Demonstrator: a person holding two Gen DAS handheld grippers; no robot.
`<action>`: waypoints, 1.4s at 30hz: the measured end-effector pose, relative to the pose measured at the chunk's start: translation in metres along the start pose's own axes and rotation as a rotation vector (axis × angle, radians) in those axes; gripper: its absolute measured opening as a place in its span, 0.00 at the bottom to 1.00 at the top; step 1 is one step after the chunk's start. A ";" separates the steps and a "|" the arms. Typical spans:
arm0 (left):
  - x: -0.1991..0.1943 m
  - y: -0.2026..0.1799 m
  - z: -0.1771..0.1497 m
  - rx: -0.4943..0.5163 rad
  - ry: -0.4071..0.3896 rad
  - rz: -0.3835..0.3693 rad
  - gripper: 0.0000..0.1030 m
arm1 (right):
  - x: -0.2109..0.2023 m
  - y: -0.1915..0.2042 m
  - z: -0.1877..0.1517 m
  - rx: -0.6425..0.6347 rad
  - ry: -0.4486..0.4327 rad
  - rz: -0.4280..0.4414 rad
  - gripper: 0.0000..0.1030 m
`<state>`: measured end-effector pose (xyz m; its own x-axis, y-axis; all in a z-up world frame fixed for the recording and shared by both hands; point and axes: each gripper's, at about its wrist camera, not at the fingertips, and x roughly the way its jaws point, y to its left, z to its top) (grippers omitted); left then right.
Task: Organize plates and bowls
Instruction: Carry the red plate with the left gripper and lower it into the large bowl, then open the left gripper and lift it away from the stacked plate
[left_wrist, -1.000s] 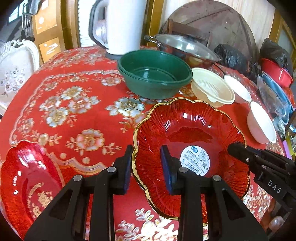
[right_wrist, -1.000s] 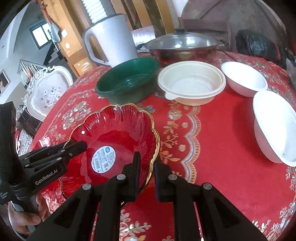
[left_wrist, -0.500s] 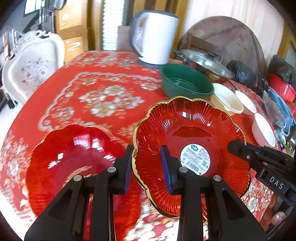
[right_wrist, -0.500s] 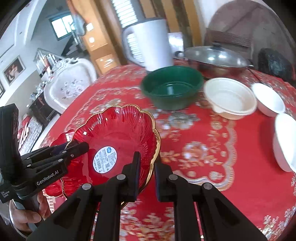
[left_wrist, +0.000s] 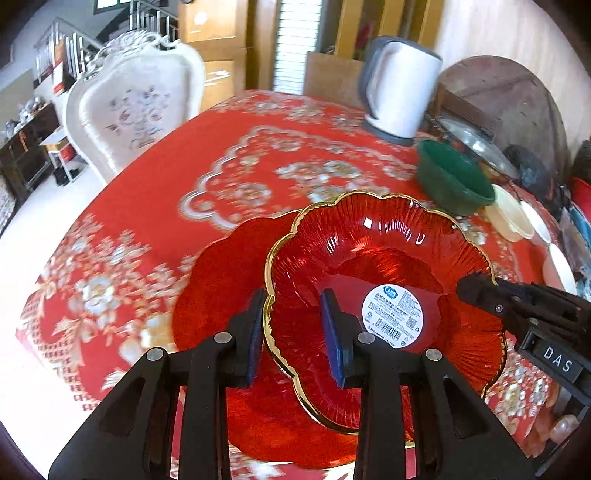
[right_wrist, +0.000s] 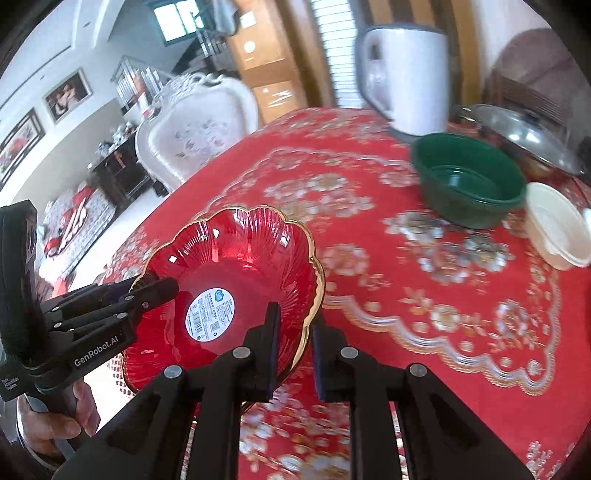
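A red scalloped glass bowl (left_wrist: 388, 251) with a gold rim and a round white label is carried between both grippers. My left gripper (left_wrist: 293, 306) is shut on its near-left rim, one pad inside and one outside. My right gripper (right_wrist: 295, 317) grips the opposite rim (right_wrist: 314, 295); its jaws are easing open, with the rim still between the pads. The bowl (right_wrist: 229, 254) hangs over a flat red plate (left_wrist: 221, 280) lying on the red tablecloth. Each gripper appears in the other's view: the right (left_wrist: 476, 286), the left (right_wrist: 159, 288).
A green bowl (right_wrist: 469, 181), a cream bowl (right_wrist: 557, 229), a white kettle (left_wrist: 399, 85) and a lidded steel pot (right_wrist: 524, 129) stand at the far right. A white chair (left_wrist: 136, 107) stands beyond the table's left edge. A hand (right_wrist: 55, 424) holds the left gripper.
Both grippers carried the red bowl leftward across the table, and it now hangs over the red plate. The green and cream bowls have slid to the right of both views.
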<state>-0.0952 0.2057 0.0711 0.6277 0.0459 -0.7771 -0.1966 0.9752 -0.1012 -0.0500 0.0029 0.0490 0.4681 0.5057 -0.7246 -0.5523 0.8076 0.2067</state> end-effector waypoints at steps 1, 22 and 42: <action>0.001 0.006 -0.002 -0.007 0.004 0.006 0.28 | 0.004 0.005 0.000 -0.006 0.005 0.004 0.15; 0.032 0.027 -0.021 0.029 0.047 0.097 0.28 | 0.056 0.049 -0.010 -0.149 0.155 -0.073 0.20; 0.006 0.009 -0.005 0.029 -0.036 0.092 0.30 | 0.024 0.040 -0.002 -0.107 0.078 -0.080 0.32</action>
<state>-0.0969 0.2133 0.0630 0.6350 0.1430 -0.7592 -0.2336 0.9723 -0.0122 -0.0619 0.0464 0.0387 0.4611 0.4123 -0.7858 -0.5878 0.8053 0.0776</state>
